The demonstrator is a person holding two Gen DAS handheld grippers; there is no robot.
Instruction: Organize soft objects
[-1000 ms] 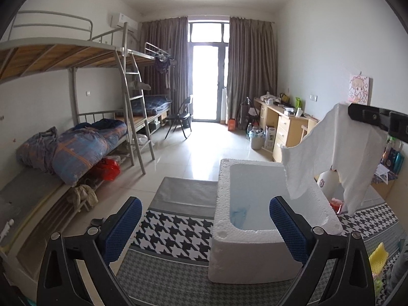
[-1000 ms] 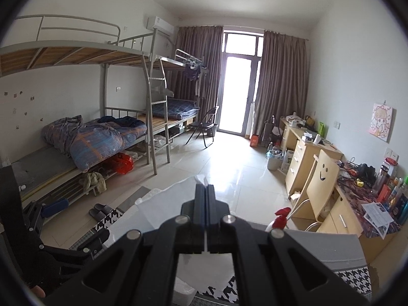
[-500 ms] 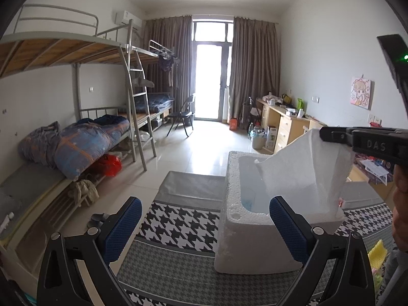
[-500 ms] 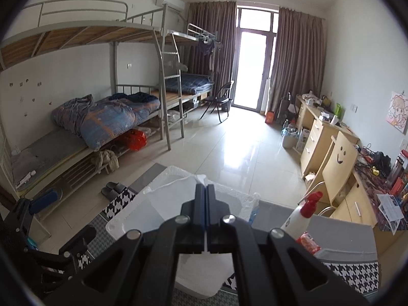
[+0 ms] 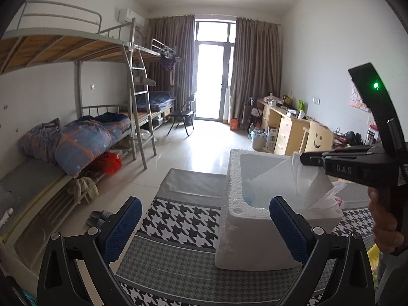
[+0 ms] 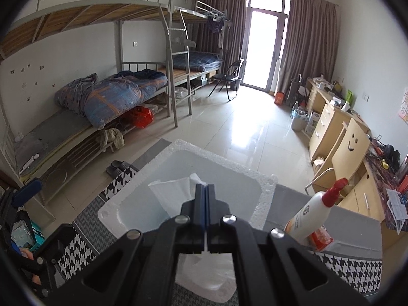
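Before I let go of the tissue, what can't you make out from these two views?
- Foam box floor: left wrist view, near wall and tissue hide most of it; the blue patch is unidentifiable.
- Tissue's lower end: right wrist view, the right gripper covers it; whether it touches the box is unclear.
- Spray bottle base: right wrist view, hidden by the gripper body.
- Left gripper: right wrist view, only its edge shows.

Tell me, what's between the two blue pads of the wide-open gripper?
Nothing is gripped there. In the left wrist view, the left gripper frames only the black-and-white houndstooth mat and a corner of the white foam box.
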